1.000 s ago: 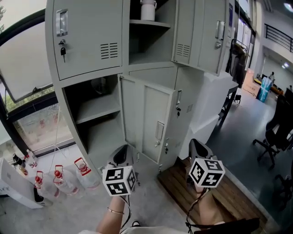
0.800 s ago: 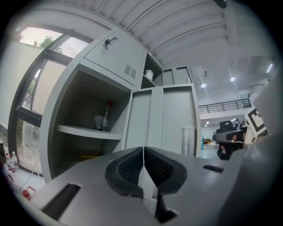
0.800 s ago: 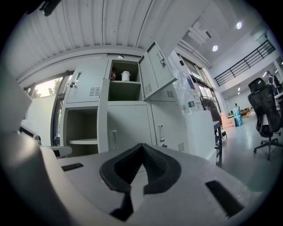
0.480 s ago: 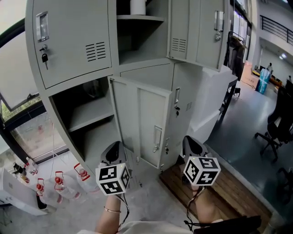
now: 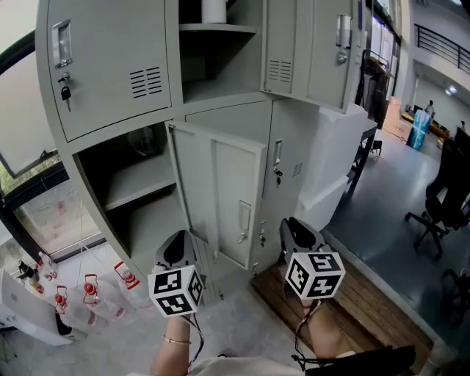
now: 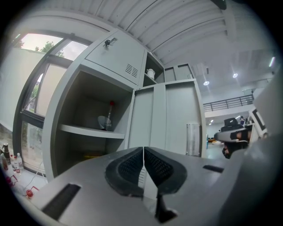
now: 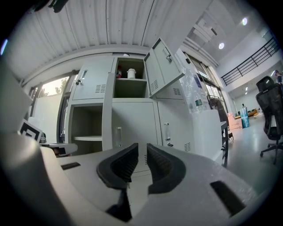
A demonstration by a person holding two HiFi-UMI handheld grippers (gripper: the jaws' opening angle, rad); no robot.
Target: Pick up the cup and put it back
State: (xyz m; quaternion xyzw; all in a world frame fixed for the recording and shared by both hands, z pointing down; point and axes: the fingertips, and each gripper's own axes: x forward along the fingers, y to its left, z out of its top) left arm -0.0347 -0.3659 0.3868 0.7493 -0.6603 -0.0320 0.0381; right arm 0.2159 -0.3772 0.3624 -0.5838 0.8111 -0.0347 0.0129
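Overhead, the cup [image 5: 214,10] stands on a shelf [image 5: 220,29], locker door [image 5: 308,51] swung wide.

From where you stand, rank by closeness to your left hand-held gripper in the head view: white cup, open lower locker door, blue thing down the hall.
1. Open lower locker door, just right of the left hand-held gripper.
2. White cup, high on the upper shelf.
3. Blue thing, far right, down the hall.
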